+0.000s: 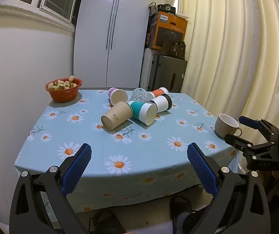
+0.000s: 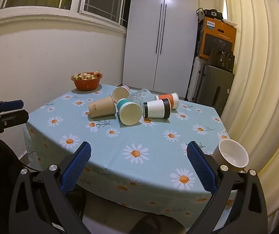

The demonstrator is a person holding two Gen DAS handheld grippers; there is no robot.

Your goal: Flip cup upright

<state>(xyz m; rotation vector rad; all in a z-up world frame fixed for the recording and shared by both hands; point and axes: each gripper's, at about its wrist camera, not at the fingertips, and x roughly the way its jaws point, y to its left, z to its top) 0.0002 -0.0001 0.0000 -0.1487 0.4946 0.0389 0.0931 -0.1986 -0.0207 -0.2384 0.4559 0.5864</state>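
Several paper cups lie on their sides in a cluster at the far middle of the table: a brown cup (image 1: 116,115) (image 2: 101,106), a teal-banded cup (image 1: 144,111) (image 2: 129,111), a black-banded cup (image 1: 162,102) (image 2: 157,108), an orange-banded cup (image 1: 158,92) (image 2: 168,98), a purple-banded cup (image 1: 118,95) (image 2: 120,93) and a clear glass (image 1: 138,95) (image 2: 140,96). A beige mug (image 1: 226,125) (image 2: 232,155) stands upright at the table's right edge. My left gripper (image 1: 139,156) and right gripper (image 2: 139,155) are open and empty, at the near table edge.
The table has a light blue daisy cloth (image 1: 120,142) (image 2: 159,136). A red bowl of pale fruit (image 1: 64,89) (image 2: 86,81) stands at the far left corner. The wall is to the left, the curtain (image 1: 237,48) to the right, a suitcase and boxes (image 1: 166,44) behind.
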